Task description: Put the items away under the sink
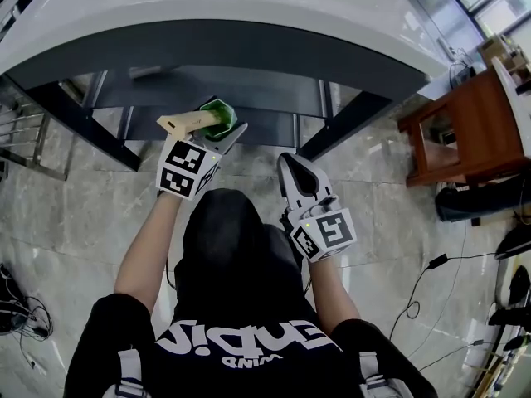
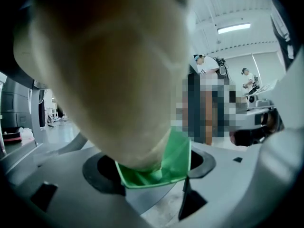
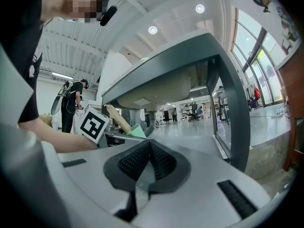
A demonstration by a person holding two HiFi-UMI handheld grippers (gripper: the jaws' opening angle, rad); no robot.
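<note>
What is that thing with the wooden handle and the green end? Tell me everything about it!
The tool has a pale, smooth handle that looks like wood and a bright green end that looks like plastic. It lies nearly level in the air, handle pointing left. The jaws of the left gripper clamp it near the green part; nothing else touches it. It is just in front of the dark space under the counter.

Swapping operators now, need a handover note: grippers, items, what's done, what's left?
Left gripper: shut on the green tool with a wooden handle, held at the front edge of the sink counter, not yet set down.
Right gripper: shut, empty, beside the left.
Done: tool is in hand.
Left: carry it under the counter, set it down, release.
</note>
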